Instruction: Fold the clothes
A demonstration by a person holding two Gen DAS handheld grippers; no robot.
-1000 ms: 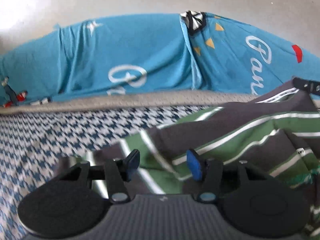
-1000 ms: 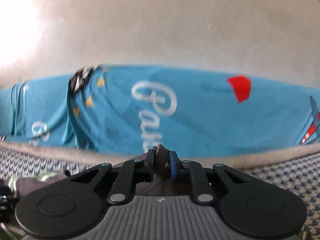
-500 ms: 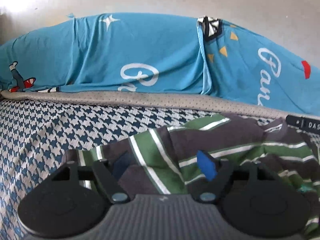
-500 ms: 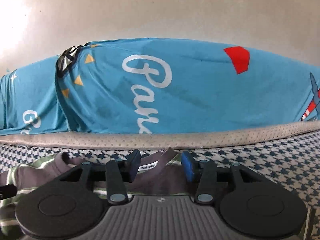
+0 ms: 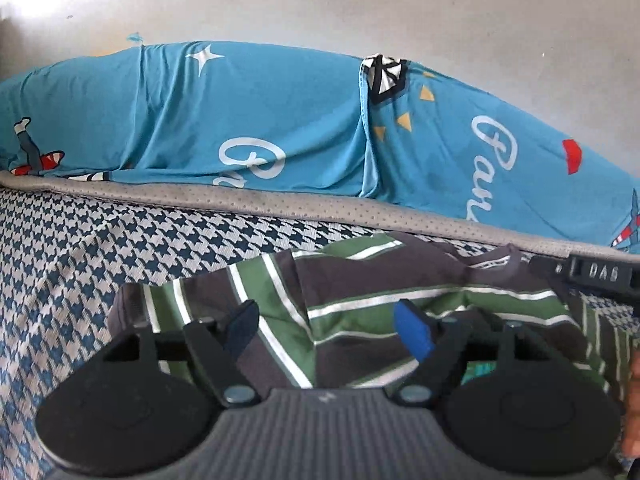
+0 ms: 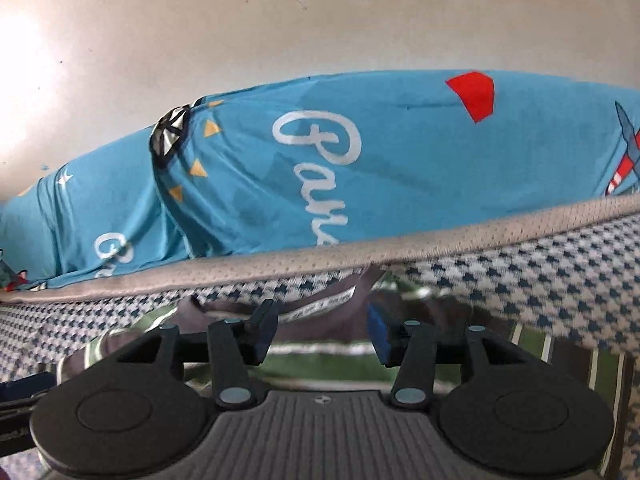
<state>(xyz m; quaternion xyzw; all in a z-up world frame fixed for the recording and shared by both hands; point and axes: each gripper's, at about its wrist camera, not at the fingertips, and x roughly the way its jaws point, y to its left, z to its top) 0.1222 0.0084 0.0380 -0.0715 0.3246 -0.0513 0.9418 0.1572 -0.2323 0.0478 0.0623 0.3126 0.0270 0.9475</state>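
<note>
A striped shirt [image 5: 360, 288] in grey, green and white lies rumpled on the houndstooth bedcover [image 5: 120, 240]. My left gripper [image 5: 326, 330] hovers just over its left part, open, with nothing between the blue pads. In the right wrist view the same shirt [image 6: 320, 356] lies under my right gripper [image 6: 322, 330], which is open above the collar and its white label [image 6: 320, 306]. The right gripper's black fingertip [image 5: 592, 274] shows at the right edge of the left wrist view.
Blue pillows [image 5: 240, 120] printed with white script lean against the pale wall [image 5: 320, 0] behind a grey mattress edge [image 5: 280, 200]. A hand [image 5: 632, 400] shows at the right edge of the left wrist view. Houndstooth bedcover [image 6: 540, 272] spreads to both sides.
My right gripper has let go of the shirt's collar and opened wide. The left gripper opened wider too. The shirt dropped flat onto the bed, and both grippers now sit lower.
</note>
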